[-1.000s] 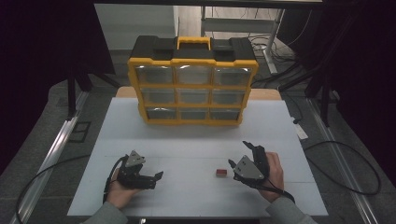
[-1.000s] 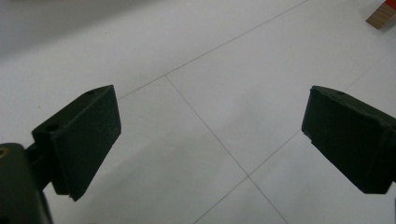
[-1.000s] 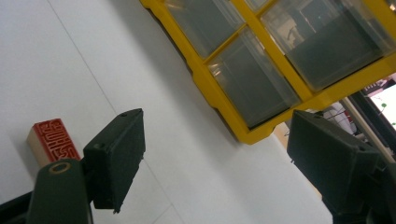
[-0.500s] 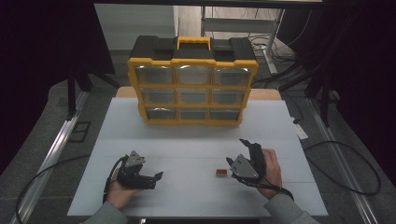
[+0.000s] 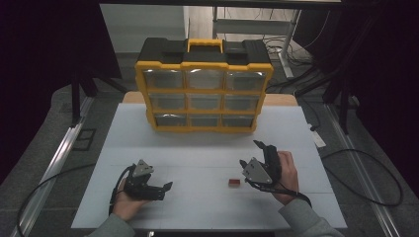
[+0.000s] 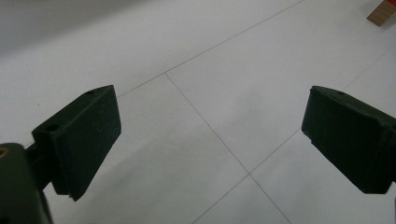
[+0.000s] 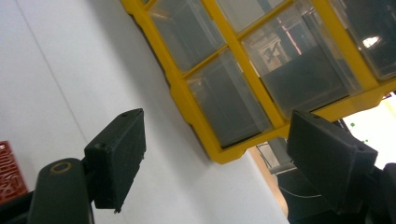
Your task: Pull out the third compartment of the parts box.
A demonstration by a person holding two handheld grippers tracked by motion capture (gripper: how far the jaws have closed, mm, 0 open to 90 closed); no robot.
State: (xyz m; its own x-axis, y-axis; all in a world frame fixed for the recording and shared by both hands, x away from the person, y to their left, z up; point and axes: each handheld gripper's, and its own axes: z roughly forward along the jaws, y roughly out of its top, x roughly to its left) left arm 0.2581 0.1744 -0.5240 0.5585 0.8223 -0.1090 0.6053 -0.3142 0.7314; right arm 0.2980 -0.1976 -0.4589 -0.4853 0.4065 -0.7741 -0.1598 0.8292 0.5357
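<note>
A yellow and black organizer with clear drawers stands upright at the back of the white table. In the right gripper view its lower drawers fill the top, tilted. A small red block lies on the table near the front, just left of my right gripper. That gripper is open, lifted and aimed toward the organizer. The red block sits at its lower left, outside the jaws. My left gripper rests open at the front left, pointing right, with bare table between its jaws. The block's corner appears far off.
Cables trail off both sides of the table onto the grey floor. A metal rail runs along the left side. Thin seam lines cross the table top.
My right gripper has tipped up and shifted slightly toward the organizer. The red block and my left gripper have stayed in place.
</note>
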